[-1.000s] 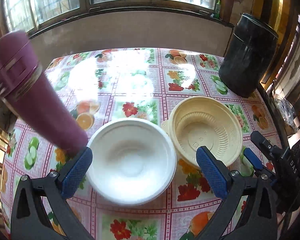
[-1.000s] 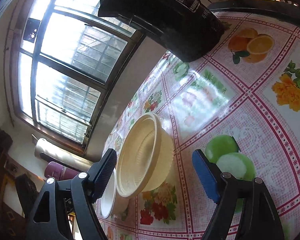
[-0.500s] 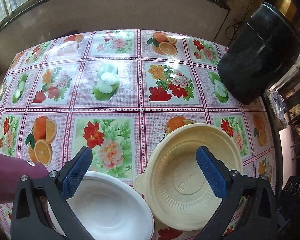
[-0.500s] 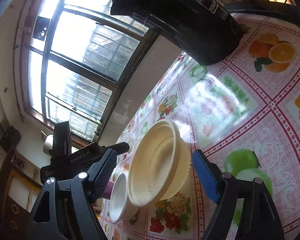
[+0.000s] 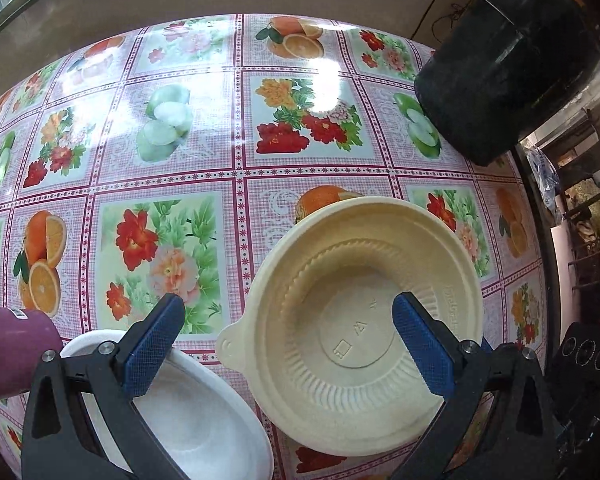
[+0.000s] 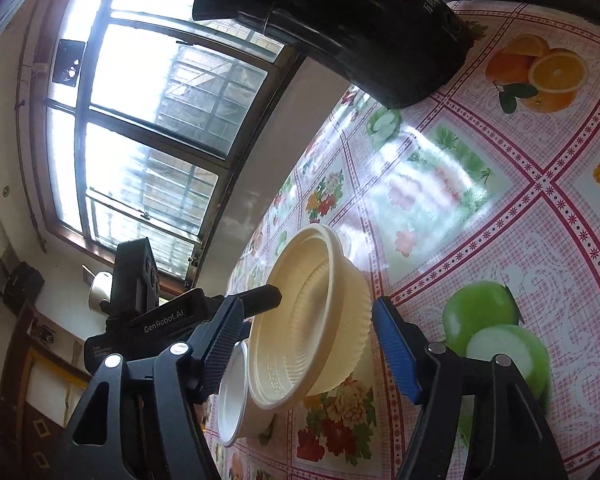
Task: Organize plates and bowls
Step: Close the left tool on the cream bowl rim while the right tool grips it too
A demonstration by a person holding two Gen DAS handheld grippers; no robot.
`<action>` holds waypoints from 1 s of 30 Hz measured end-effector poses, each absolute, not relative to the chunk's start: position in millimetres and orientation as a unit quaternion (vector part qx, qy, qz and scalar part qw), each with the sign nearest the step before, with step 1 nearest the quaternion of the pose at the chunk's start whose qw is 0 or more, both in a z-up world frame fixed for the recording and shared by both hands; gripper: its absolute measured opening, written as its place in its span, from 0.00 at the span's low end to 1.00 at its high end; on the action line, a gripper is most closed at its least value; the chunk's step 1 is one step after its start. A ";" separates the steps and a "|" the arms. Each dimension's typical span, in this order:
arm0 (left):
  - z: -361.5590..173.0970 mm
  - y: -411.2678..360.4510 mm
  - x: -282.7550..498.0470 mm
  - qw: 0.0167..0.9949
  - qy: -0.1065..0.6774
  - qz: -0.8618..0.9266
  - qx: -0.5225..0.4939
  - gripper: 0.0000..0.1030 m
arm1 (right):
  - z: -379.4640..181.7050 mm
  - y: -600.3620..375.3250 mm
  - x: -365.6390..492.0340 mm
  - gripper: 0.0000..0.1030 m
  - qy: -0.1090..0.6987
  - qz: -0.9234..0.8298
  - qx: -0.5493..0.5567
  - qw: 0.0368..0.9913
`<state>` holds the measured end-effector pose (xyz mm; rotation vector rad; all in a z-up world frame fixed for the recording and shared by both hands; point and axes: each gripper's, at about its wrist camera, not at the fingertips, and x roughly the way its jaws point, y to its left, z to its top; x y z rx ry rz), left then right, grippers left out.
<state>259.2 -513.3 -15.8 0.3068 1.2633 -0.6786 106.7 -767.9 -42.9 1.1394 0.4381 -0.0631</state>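
Note:
A cream ribbed bowl point(image 5: 364, 320) with a small tab on its rim stands on the flowered tablecloth, and a white bowl point(image 5: 204, 420) touches it on the left. My left gripper point(image 5: 288, 344) points steeply down over both, open. One of its fingers is above the white bowl's rim, the other above the cream bowl's inside. In the right wrist view the cream bowl point(image 6: 312, 320) sits between the blue pads of my right gripper point(image 6: 308, 344). Its jaws are closing, with small gaps still showing on both sides. The left gripper's body point(image 6: 160, 312) reaches in from the left, and the white bowl point(image 6: 232, 392) lies behind.
A large black pot point(image 5: 508, 60) stands at the table's far right corner, near the edge. A purple flask point(image 5: 12, 344) lies at the left next to the white bowl. The tablecloth point(image 5: 180, 160) runs back to a wall under a window point(image 6: 140, 120).
My left gripper moved forward and tipped down, so it now hangs over both bowls and shows in the right wrist view. The right jaws narrowed around the cream bowl.

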 end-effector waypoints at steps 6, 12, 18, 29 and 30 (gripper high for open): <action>-13.1 -518.7 253.8 0.740 0.571 -0.317 0.163 1.00 | -40.5 -764.7 106.8 0.42 0.207 -0.037 0.525 0.824; -15.1 -524.0 250.3 0.733 0.568 -0.335 0.168 1.00 | -41.4 -763.6 111.2 0.30 0.219 -0.044 0.515 0.828; -14.8 -527.2 244.2 0.731 0.559 -0.347 0.180 0.97 | -45.0 -764.6 111.4 0.19 0.229 -0.065 0.508 0.828; -16.2 -515.0 235.6 0.719 0.573 -0.360 0.159 0.70 | -46.0 -769.8 102.0 0.17 0.225 -0.100 0.506 0.826; -16.6 -514.0 233.3 0.718 0.574 -0.359 0.158 0.68 | -46.6 -771.1 100.5 0.17 0.224 -0.103 0.508 0.825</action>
